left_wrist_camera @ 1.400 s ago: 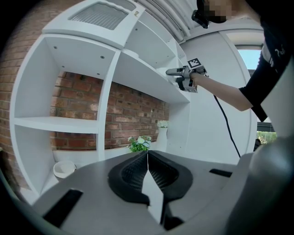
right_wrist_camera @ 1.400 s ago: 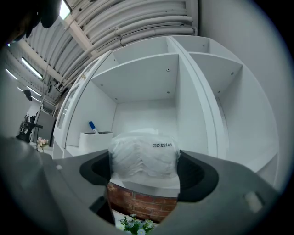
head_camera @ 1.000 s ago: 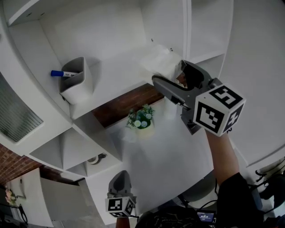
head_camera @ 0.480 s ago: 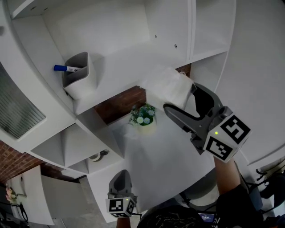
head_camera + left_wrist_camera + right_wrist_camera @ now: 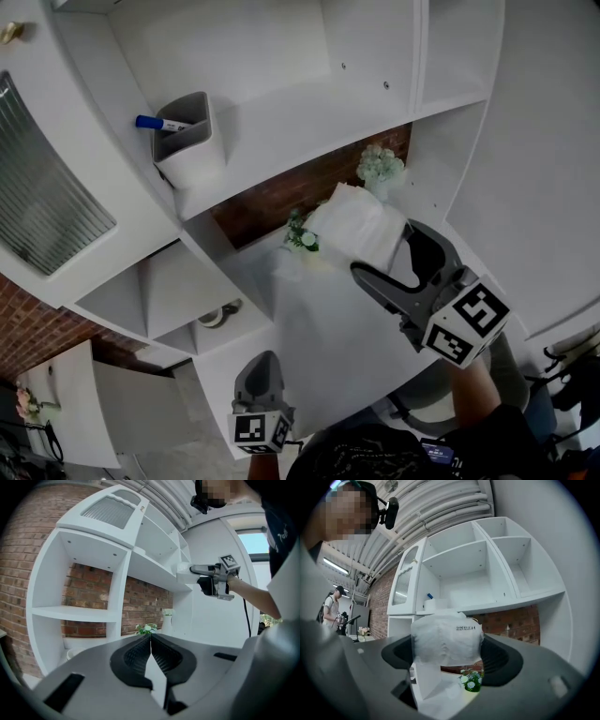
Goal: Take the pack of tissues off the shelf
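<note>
Right claw [image 5: 384, 251] clamping tissue pack [image 5: 352, 220], left claw [image 5: 150, 639] shut, apparently lowered

Bright, even light is spread over the shelf unit [image 5: 281, 103]; only soft shade is cast under its boards. Daylight is admitted through a window [image 5: 268, 543] right of the shelf unit, and a strip lamp [image 5: 333, 566] is lit to its left. Both gripper views are strongly curved and ringed in black at the edges.

I'm working in what looks like a lab dressed as a home: white shelves [image 5: 281, 103] on a brick wall [image 5: 89, 597], bare ceiling pipes [image 5: 440, 503], a person [image 5: 330, 607] standing far back.
</note>
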Demonstrator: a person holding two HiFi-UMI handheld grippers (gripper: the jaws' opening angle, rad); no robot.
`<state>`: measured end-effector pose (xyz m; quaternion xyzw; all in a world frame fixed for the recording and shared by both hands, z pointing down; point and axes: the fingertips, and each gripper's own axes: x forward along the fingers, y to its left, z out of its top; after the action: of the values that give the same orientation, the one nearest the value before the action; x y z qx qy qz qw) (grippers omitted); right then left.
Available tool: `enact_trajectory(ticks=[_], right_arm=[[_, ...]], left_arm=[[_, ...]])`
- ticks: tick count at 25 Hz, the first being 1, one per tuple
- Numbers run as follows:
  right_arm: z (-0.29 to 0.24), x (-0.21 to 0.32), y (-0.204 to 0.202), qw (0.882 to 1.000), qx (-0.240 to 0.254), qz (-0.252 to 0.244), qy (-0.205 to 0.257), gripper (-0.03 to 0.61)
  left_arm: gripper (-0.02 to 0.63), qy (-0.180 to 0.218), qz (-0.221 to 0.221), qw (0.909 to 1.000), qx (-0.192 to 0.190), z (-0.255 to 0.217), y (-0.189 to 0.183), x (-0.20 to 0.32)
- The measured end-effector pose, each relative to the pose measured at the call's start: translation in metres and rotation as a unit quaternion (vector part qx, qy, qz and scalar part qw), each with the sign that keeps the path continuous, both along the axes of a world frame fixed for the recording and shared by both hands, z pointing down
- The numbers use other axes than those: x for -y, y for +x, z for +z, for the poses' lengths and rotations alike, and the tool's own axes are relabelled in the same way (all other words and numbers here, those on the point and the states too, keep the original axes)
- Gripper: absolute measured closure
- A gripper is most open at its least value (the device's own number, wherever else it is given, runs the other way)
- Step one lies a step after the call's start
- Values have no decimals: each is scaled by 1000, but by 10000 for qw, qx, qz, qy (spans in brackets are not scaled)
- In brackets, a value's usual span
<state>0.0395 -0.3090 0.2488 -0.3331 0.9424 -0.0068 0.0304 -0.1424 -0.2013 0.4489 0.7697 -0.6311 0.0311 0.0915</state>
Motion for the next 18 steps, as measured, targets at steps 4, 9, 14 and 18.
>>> enact_trajectory(ticks=[4,9,14,18], right_arm=[[23,-14,-2,9998,-71,76,-152,184],[51,-28,2,9991,-152,256,-302,184],[79,-46,4,9975,-340,439,-433,184],[99,-57,3,9966,-355,484,-573,184]], left_arm=[[603,38,-2,10000,-86,2,-3,-9],[603,26,13,10000,-89,7,-7,-18],[603,31,42,9999,-111,11,-8,-28],[603,79,101,9997,-195,9,-2,-31]])
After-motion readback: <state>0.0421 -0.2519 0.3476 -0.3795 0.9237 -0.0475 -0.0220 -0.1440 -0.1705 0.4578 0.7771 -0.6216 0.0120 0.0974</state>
